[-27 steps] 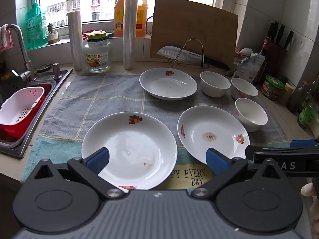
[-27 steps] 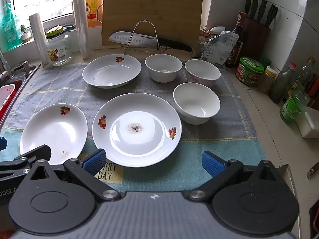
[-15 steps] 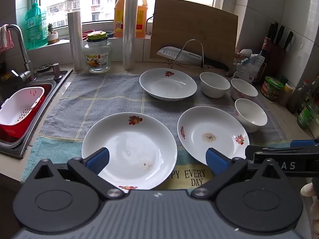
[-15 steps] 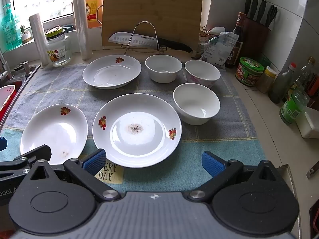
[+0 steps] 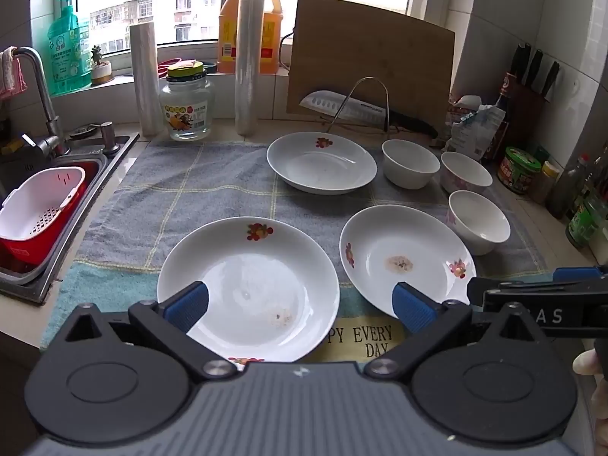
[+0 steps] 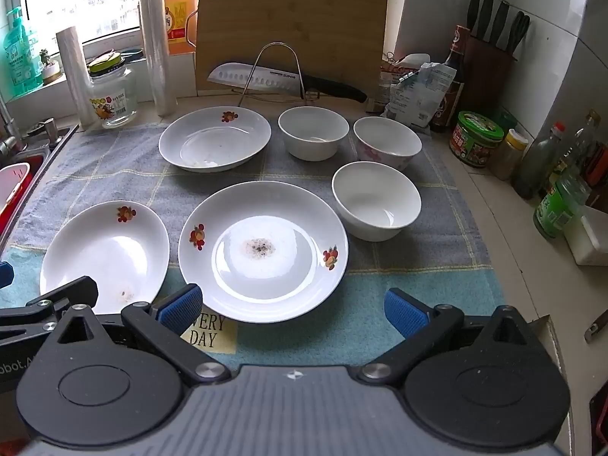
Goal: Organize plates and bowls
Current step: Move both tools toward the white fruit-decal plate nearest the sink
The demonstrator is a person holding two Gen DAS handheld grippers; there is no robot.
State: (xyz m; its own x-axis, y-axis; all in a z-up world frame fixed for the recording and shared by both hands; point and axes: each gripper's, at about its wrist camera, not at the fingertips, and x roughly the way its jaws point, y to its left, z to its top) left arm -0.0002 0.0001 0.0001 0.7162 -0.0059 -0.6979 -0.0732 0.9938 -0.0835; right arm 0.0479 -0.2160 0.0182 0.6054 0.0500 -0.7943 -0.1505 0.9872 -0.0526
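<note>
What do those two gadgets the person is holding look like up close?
Each hand-held gripper, left and right, has a ribbed grey body, two round black discs, angled black linkage arms with silver pivot pins and two ridged blue fingertip pads. White lettering, partly cut off, runs along their sides.

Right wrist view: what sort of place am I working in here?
A home kitchen counter, most likely: a sink on one side, a knife block against the tiled wall, and plates and bowls spread on a towel.

Daylight pouring through window, panes blown out. Soft glare on near plate. Fisheye bending edges, corners vignetted black. Focus sharp, no blur.
</note>
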